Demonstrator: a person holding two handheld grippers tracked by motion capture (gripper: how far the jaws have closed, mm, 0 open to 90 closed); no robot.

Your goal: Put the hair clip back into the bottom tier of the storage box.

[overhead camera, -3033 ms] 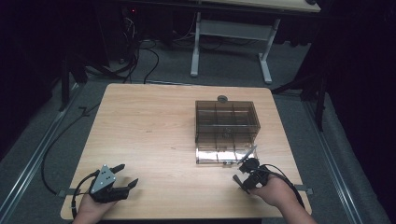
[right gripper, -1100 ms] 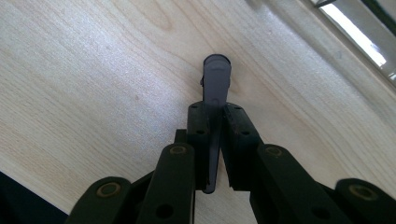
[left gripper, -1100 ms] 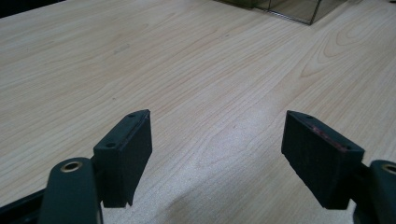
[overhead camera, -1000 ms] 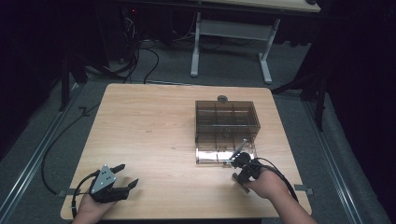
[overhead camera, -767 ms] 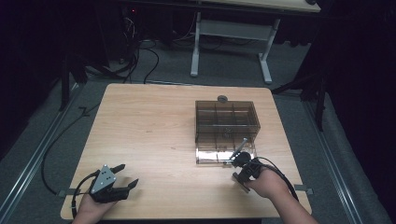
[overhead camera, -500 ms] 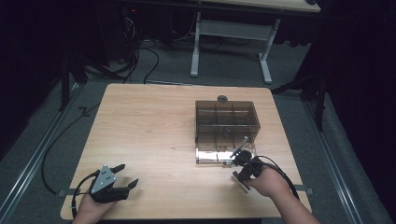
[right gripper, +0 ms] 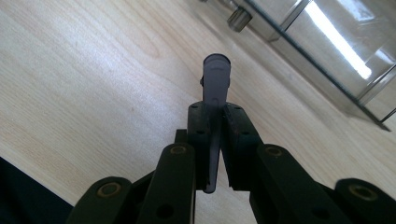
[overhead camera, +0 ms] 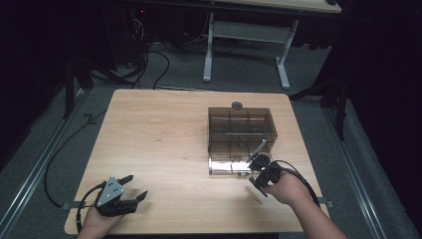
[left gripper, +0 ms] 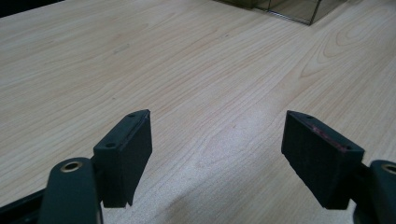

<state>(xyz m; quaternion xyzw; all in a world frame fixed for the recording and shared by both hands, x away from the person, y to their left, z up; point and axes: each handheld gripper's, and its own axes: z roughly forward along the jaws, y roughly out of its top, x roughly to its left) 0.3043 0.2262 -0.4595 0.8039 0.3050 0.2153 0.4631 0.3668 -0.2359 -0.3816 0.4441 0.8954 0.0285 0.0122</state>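
Wood worktop [overhead camera: 164,144] comes first, wide and pale. On its right half sits a see-through brown box [overhead camera: 241,139] with small rooms inside. A little round knob [overhead camera: 237,105] lies just behind the box. At the near left corner, the left hand-held gripper [overhead camera: 133,188] rests low over the wood, its jaws spread wide with nothing between them. At the near right, just by the front corner of the box, the right hand-held gripper [overhead camera: 259,162] pinches a thin grey stick [right gripper: 215,93]. The stick pokes out past the black pads [right gripper: 238,140] and points up at the box.
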